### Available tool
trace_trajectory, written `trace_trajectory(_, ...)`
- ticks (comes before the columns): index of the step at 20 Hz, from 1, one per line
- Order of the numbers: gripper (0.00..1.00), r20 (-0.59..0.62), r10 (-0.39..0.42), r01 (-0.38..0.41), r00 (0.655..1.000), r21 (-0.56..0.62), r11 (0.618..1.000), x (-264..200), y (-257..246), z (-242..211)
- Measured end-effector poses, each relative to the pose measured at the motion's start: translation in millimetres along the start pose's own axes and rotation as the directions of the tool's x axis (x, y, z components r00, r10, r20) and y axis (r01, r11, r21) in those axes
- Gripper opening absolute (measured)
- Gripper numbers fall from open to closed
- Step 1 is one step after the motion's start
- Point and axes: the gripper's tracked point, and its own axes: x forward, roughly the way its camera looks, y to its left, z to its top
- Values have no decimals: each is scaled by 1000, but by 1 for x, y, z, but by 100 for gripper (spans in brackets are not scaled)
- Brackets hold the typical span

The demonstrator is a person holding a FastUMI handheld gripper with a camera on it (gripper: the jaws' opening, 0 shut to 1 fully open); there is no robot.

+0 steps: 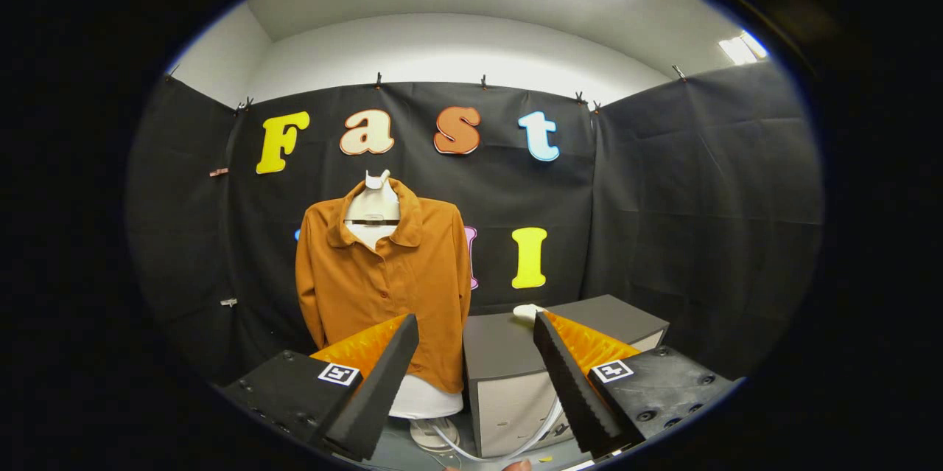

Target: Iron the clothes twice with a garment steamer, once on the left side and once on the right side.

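Beyond the jaws: a shirt (383, 279) is hung upright on a mannequin (374, 207).
Right of it: a white steamer (527, 312) is set on a cabinet (516, 353).
Jaws: the gripper (475, 390) is held wide, empty; the steamer lies just beyond the right finger (571, 382).

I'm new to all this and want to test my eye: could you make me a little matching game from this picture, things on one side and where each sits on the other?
Things:
1. orange shirt
2. grey cabinet
3. white steamer
4. gripper

Places or states:
A. lying on top of the cabinet
B. fingers apart, nothing between them
C. hanging on a white mannequin, beyond the left finger
D. standing beside the shirt, just ahead of the right finger

Pairs: 1-C, 2-D, 3-A, 4-B
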Motion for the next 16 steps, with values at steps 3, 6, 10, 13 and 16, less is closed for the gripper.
trace_trajectory(3,98,-4,-9,9,1000,5,1000,1,-4,-2)
trace_trajectory(6,98,-4,-16,16,1000,-1,1000,0,-9,-3)
trace_trajectory(10,98,-14,-25,25,1000,-4,1000,3,-11,-6)
trace_trajectory(13,98,-23,-29,29,999,5,1000,8,-15,-10)
trace_trajectory(16,98,-63,-24,24,998,-2,1000,23,-26,-18)
